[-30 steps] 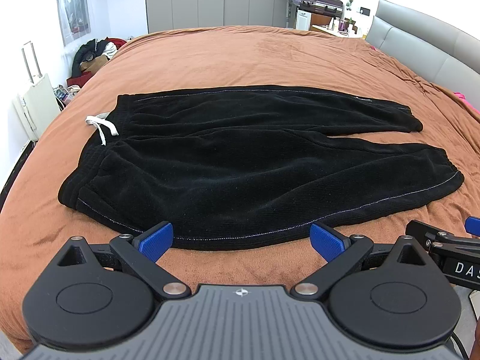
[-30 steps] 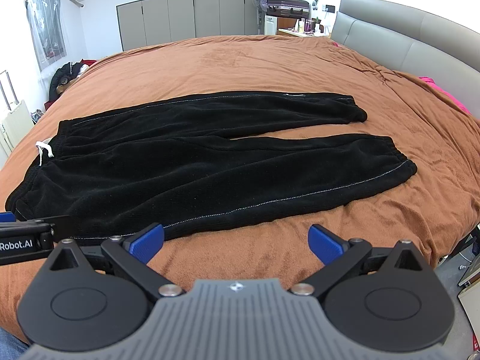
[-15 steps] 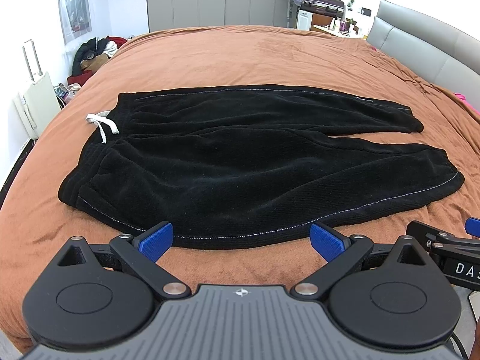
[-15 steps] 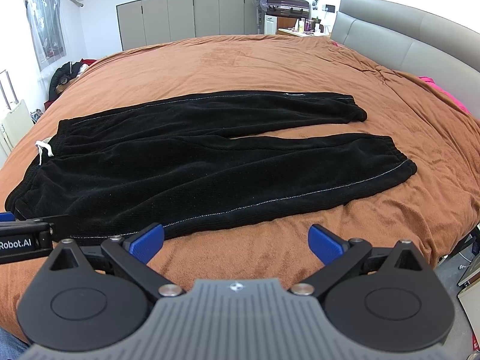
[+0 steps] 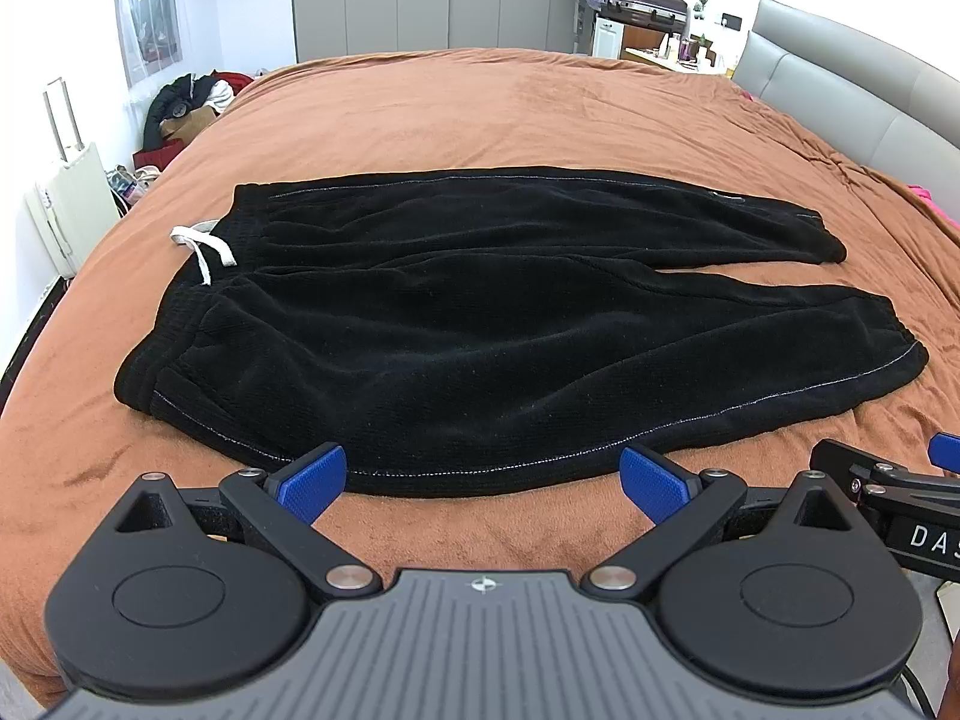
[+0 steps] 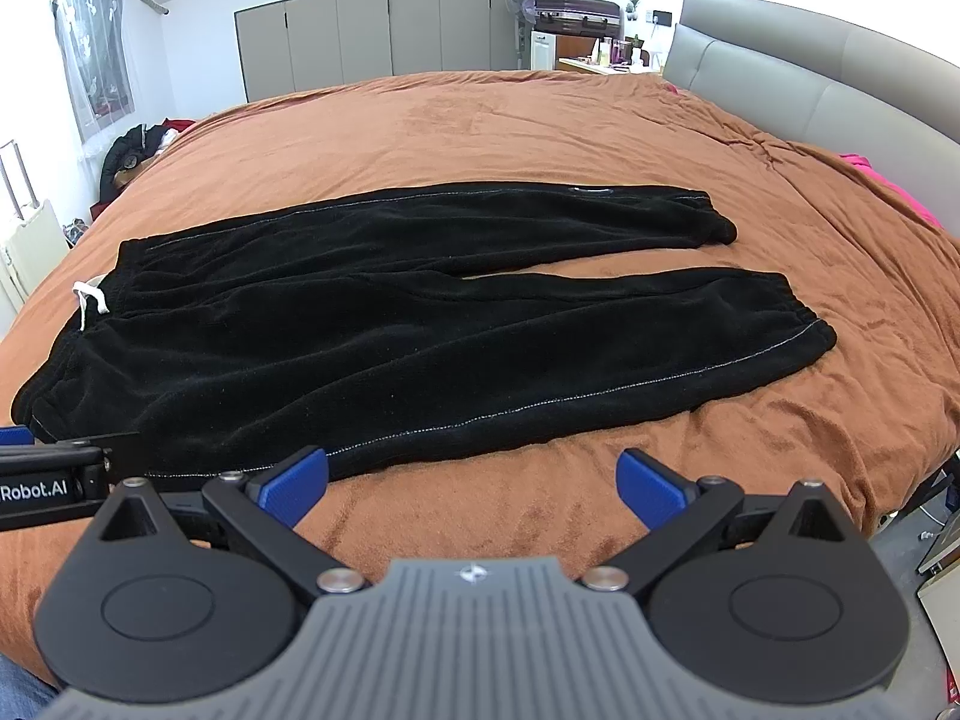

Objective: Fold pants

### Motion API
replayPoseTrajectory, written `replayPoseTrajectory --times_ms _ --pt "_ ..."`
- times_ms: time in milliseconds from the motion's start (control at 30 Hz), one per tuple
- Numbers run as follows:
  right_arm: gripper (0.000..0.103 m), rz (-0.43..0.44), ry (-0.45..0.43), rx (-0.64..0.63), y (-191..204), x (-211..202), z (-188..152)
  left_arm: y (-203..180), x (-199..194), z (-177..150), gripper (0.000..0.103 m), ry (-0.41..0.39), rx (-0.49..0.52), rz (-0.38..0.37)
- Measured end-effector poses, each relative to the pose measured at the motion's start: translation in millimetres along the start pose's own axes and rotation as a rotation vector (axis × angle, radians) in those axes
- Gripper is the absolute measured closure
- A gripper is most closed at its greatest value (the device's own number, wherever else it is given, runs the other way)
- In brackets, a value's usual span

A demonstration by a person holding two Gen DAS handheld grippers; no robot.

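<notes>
Black fleece pants (image 5: 468, 324) lie flat on the brown bedspread (image 5: 480, 108), waistband with a white drawstring (image 5: 204, 249) at the left, both legs running right. They also show in the right wrist view (image 6: 390, 324). My left gripper (image 5: 483, 480) is open and empty, just short of the pants' near edge. My right gripper (image 6: 471, 483) is open and empty, near the same edge, further right. Each gripper shows at the edge of the other's view.
A grey padded headboard (image 6: 810, 90) lines the right side. Grey wardrobes (image 5: 432, 6) stand at the back. A white suitcase (image 5: 66, 204) and a pile of clothes (image 5: 186, 108) sit on the floor at the left. A pink item (image 6: 888, 186) lies by the headboard.
The left gripper has drawn slightly back from the pants' near edge. The right gripper has barely moved. The pants lie as before.
</notes>
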State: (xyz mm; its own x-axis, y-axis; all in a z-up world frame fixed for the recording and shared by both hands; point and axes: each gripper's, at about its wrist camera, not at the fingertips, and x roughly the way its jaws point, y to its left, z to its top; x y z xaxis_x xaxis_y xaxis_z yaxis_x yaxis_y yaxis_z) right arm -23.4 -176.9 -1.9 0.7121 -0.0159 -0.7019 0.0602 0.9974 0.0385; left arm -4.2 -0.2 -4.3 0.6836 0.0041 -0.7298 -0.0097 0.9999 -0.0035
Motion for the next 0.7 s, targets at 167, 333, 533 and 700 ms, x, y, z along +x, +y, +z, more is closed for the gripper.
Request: replayPoseTrajectory --times_ms 167,333,533,700 --pt "0.005 0.004 -0.007 0.001 -0.9 0.4 0.9 -0.1 1.6 -0.8 0.0 0.002 -0.001 0.001" --pt "0.005 0.005 0.0 0.011 -3.7 6.8 1.3 3.1 10.6 0.2 0.0 0.021 -0.008 0.007" --pt "0.005 -0.004 0.009 0.023 -13.6 21.3 3.4 14.6 25.0 4.8 0.0 0.042 -0.029 0.022" --pt "0.005 0.021 -0.016 0.063 -39.2 47.8 8.1 45.5 43.1 5.1 0.0 0.039 -0.106 0.048"
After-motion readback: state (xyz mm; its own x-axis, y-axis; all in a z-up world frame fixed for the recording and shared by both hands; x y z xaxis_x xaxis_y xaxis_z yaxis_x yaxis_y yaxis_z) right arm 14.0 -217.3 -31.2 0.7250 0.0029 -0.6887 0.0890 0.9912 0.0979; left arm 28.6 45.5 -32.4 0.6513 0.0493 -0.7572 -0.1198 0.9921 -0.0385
